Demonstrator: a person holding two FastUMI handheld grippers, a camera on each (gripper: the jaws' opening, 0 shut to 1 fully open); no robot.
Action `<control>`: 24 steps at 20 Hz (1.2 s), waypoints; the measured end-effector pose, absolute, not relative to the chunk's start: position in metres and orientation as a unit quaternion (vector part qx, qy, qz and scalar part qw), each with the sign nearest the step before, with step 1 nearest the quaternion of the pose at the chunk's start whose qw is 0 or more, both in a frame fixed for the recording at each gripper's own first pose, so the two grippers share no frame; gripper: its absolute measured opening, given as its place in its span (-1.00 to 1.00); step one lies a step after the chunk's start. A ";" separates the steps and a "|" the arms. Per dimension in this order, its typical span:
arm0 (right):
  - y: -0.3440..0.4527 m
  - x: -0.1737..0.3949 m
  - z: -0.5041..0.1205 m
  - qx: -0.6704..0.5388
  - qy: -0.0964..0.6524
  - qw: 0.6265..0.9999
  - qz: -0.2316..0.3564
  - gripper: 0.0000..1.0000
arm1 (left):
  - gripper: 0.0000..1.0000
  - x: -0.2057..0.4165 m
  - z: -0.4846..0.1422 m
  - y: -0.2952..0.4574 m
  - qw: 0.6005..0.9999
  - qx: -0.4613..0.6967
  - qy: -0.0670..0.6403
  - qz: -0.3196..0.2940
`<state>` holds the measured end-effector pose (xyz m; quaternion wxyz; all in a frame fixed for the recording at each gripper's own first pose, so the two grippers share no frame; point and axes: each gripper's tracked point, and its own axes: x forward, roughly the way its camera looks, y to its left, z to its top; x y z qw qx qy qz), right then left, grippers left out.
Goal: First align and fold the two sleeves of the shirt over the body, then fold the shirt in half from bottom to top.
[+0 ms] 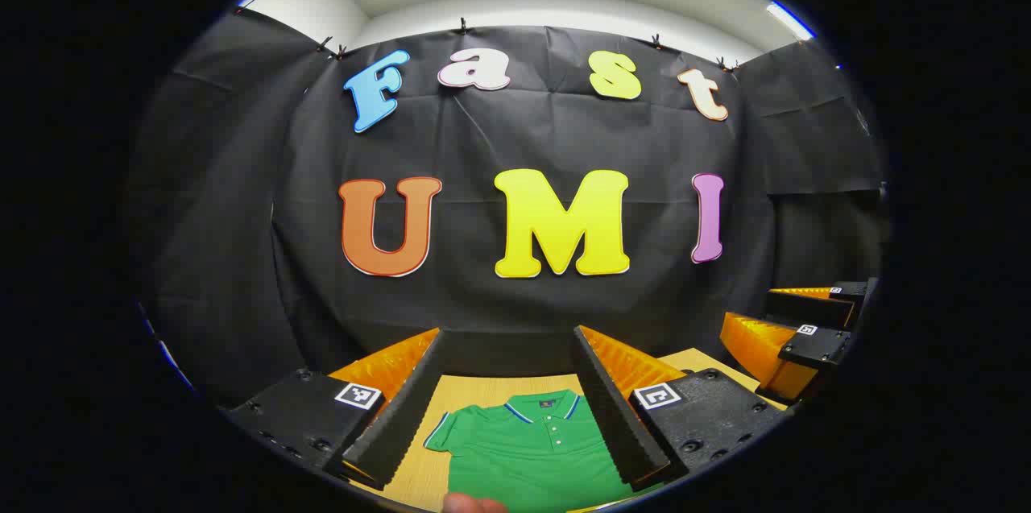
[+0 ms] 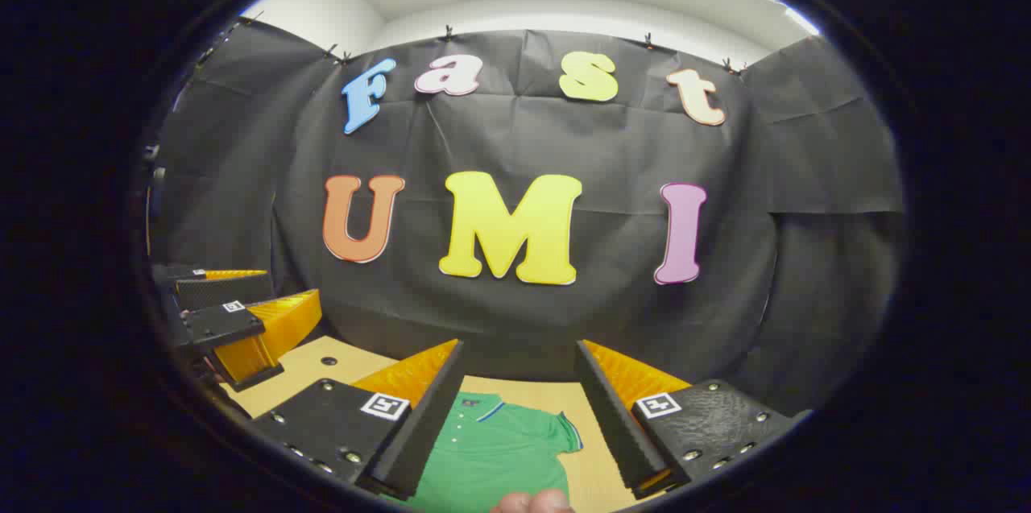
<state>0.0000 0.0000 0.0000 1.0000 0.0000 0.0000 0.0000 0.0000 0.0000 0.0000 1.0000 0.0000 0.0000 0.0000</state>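
Both grippers' jaws wide over green shirt [image 1: 532,448] flat on table [image 1: 483,390], collar toward booth wall.

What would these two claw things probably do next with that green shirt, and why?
Probably lower each toward its own sleeve. The green shirt lies flat, unfolded on the table; the left gripper and right gripper hover open above it, holding nothing.
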 end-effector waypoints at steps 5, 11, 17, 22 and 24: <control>-0.006 0.000 0.003 0.007 -0.003 1.000 -0.014 0.74 | 1.00 0.001 -0.002 0.000 1.000 0.009 0.007 0.009; -0.006 0.005 0.000 0.011 0.003 1.000 -0.016 0.74 | 0.95 0.003 -0.008 0.004 1.000 0.000 0.023 0.017; -0.018 0.022 -0.014 0.002 0.022 1.000 -0.010 0.73 | 0.95 0.007 -0.016 0.010 0.999 -0.008 0.033 0.025; -0.043 0.056 -0.058 0.008 0.078 0.997 0.008 0.73 | 0.96 0.012 -0.034 0.013 0.998 -0.016 0.058 0.035; -0.057 0.076 -0.079 0.005 0.099 0.995 0.012 0.73 | 0.96 0.012 -0.042 0.017 0.997 -0.012 0.069 0.041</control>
